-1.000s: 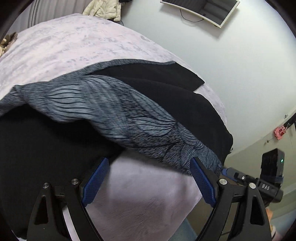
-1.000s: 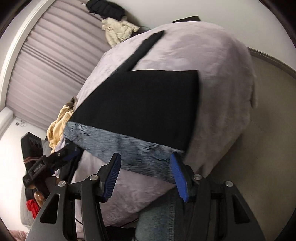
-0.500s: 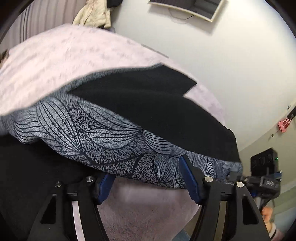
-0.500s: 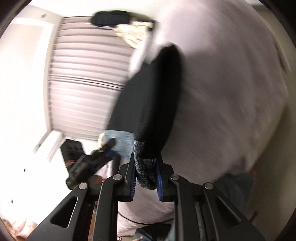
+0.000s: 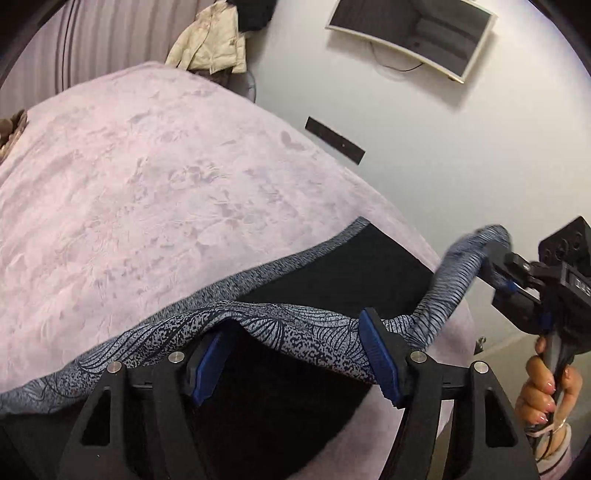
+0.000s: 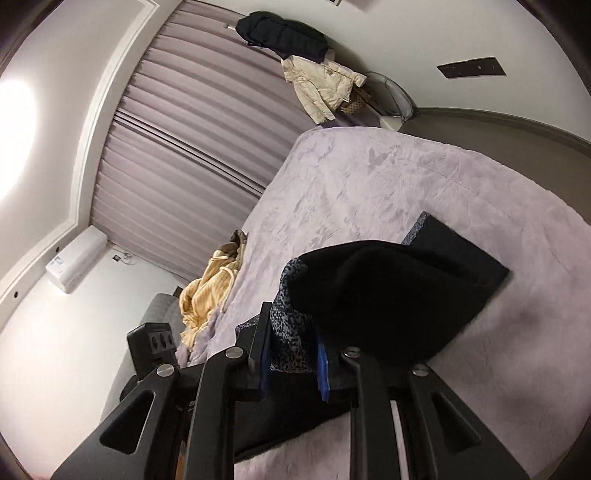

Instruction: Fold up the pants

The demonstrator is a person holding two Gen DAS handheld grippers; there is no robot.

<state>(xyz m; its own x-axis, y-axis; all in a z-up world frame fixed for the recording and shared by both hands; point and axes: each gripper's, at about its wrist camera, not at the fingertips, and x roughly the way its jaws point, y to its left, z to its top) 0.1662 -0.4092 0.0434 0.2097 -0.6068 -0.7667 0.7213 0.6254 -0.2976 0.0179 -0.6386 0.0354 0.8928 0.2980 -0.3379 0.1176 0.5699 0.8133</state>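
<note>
Black pants (image 5: pixel 332 273) with a grey-blue leaf-patterned waistband (image 5: pixel 280 325) lie on a lilac bed (image 5: pixel 166 177). My left gripper (image 5: pixel 295 365) stands wide apart; the waistband drapes over its fingers, and I cannot tell whether it grips. My right gripper (image 6: pixel 291 354) is shut on the patterned waistband (image 6: pixel 286 325) and lifts it, with black cloth (image 6: pixel 388 295) bunched over it. The right gripper also shows in the left wrist view (image 5: pixel 495 273), holding the band's raised end.
A yellow garment (image 6: pixel 210 291) lies at the bed's far side. A cream jacket (image 5: pixel 210 44) and black clothes (image 6: pixel 284 33) hang by the curtains. A monitor (image 5: pixel 410 33) hangs on the white wall. The bed edge drops off at the right.
My right gripper closed on the waistband and lifted it up. Both grippers carried the waistband forward over the pant legs, so less black cloth lies ahead.
</note>
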